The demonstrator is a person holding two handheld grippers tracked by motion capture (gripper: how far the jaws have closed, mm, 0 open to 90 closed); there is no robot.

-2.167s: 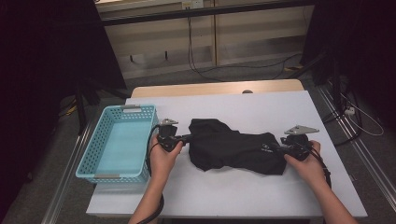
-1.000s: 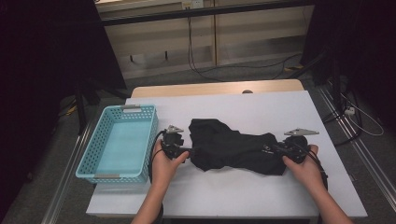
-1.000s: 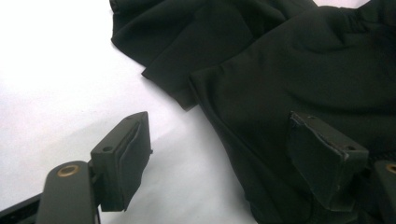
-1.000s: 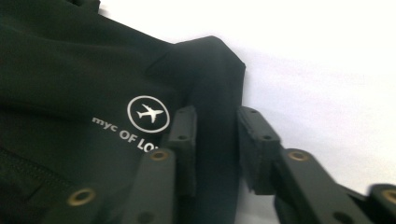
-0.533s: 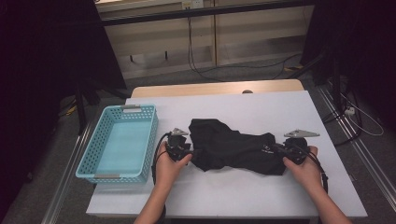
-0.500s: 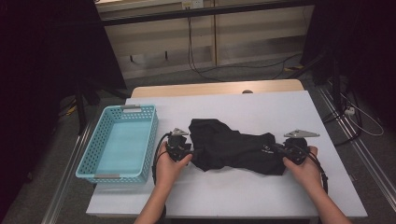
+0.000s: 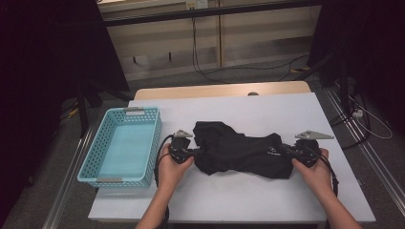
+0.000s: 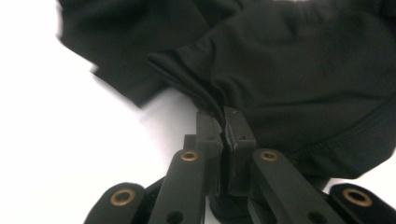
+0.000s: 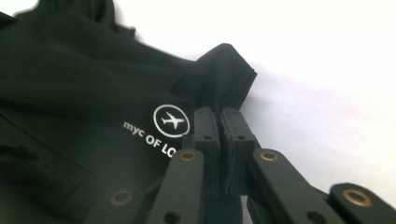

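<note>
On table, black garment [image 7: 243,152] between grippers: left gripper [image 7: 193,153], right gripper [image 7: 289,151] seemingly both pinching edges.

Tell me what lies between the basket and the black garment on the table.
In the high view, the left gripper and the hand holding it sit between the blue basket and the black garment, on the white table.

Left gripper [image 8: 224,122]: two black jaws rising from bottom centre, just drawn together, pinched on a raised fold of black garment [image 8: 289,70]. Brass-coloured rivets along the linkage arms. Dark cloth bunched ahead and right of the gripper, creased, with a stitched hem lower right. White table [image 8: 60,140] left of the gripper.
</note>
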